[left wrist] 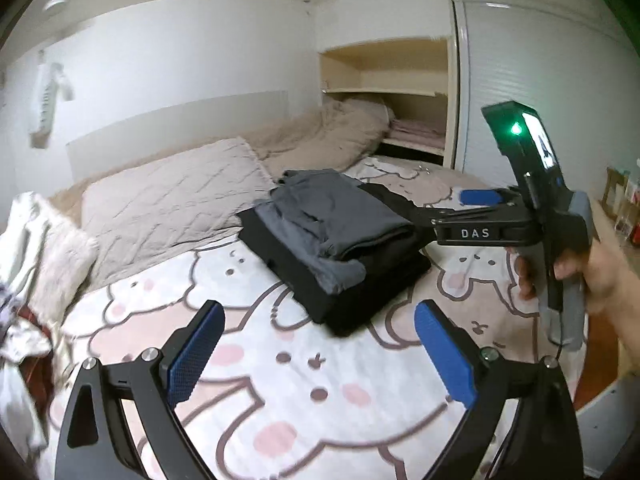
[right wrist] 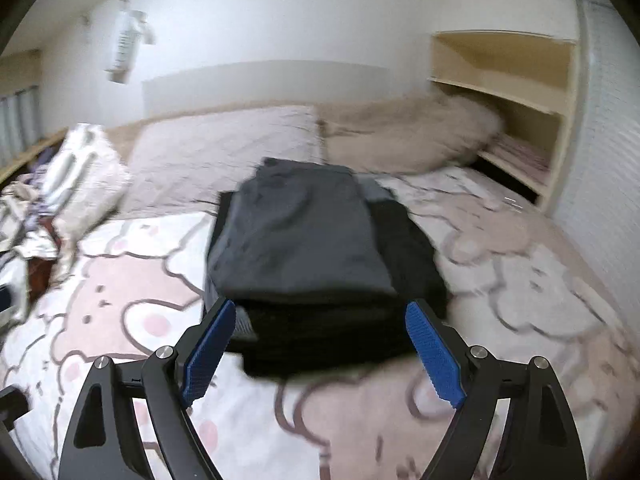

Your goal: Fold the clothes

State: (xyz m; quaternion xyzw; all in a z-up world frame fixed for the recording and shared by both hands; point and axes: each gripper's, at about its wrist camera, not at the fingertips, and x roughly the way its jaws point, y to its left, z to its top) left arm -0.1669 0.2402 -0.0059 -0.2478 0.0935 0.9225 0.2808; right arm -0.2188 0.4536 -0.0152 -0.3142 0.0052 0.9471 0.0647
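Folded clothes stack on bed, just ahead of right tool; both tools spread, empty.

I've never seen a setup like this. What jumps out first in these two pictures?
A neat stack of folded clothes, grey on top of black, sits mid-bed on a cartoon-print bedsheet. Blue-padded fingers frame each view: the left gripper is open and empty above the sheet, and the right gripper is open just in front of the stack. In the left view a hand holds that right tool beside the stack, green light glowing.
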